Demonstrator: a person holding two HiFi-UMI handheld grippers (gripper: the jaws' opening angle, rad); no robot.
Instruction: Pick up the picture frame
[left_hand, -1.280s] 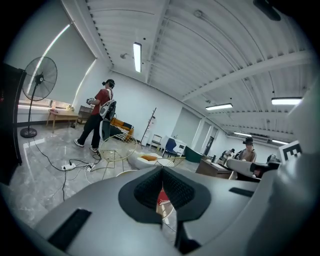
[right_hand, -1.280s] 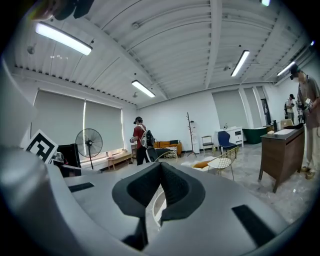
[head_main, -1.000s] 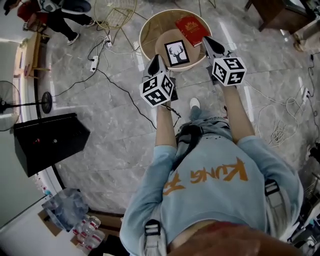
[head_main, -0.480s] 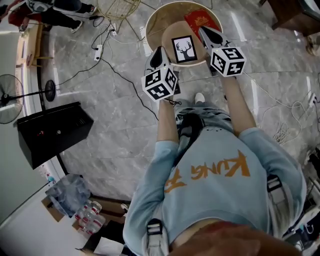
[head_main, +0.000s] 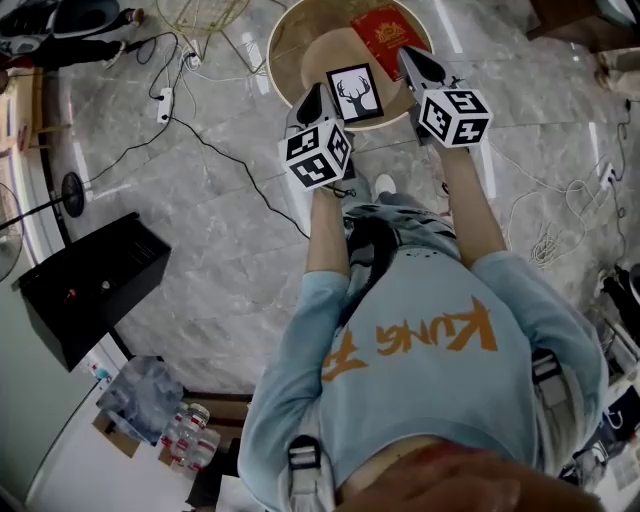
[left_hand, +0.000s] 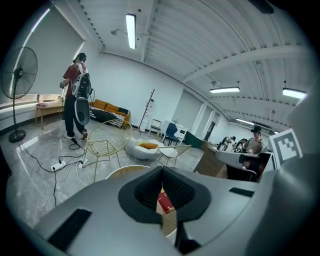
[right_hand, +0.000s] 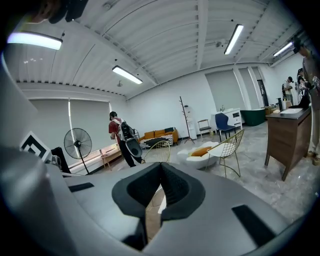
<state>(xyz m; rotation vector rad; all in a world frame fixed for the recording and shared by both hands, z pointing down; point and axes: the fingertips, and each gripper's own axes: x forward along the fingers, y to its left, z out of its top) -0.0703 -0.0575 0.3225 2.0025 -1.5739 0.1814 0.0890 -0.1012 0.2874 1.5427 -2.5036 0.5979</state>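
Blk picture frame (head_main: 355, 93), deer silhouette

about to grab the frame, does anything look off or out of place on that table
Nothing looks damaged or spilled. The picture frame lies flat, face up, turned slightly askew on the round table, with a red book beside it. Loose cables trail across the floor near the table.

The picture frame (head_main: 355, 93), black-edged with a black deer head on white, sits on the round wooden table (head_main: 305, 40), top centre of the head view.
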